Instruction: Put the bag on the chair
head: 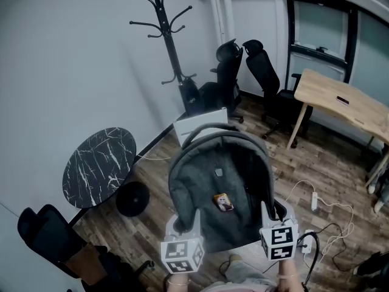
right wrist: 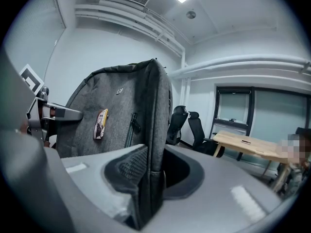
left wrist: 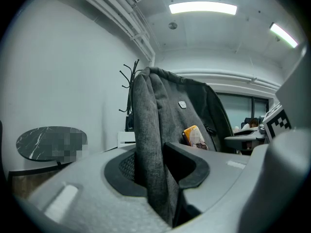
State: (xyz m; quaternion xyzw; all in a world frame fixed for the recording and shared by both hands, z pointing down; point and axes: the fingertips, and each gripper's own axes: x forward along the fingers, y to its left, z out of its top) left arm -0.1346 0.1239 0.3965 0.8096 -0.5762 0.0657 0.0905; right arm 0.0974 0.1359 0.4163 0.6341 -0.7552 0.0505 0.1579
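Observation:
I hold a grey backpack [head: 225, 175] upright in the air between both grippers; a small orange charm [head: 223, 202] hangs on its front. My left gripper [head: 184, 224] is shut on the bag's lower left edge, and in the left gripper view the grey fabric [left wrist: 160, 130] runs down between the jaws of that gripper [left wrist: 155, 174]. My right gripper [head: 278, 216] is shut on the lower right edge; in the right gripper view the bag's side seam [right wrist: 153, 130] sits pinched in that gripper [right wrist: 150, 174]. Two black office chairs [head: 228, 72] [head: 267, 78] stand at the far wall, beyond the bag.
A round marble table [head: 100, 166] stands at the left, with another black chair [head: 42, 236] at the lower left. A coat rack [head: 167, 35] and a white box [head: 200, 125] are by the wall. A wooden desk [head: 343, 105] is at the right, with a power strip and cables [head: 314, 201] on the floor.

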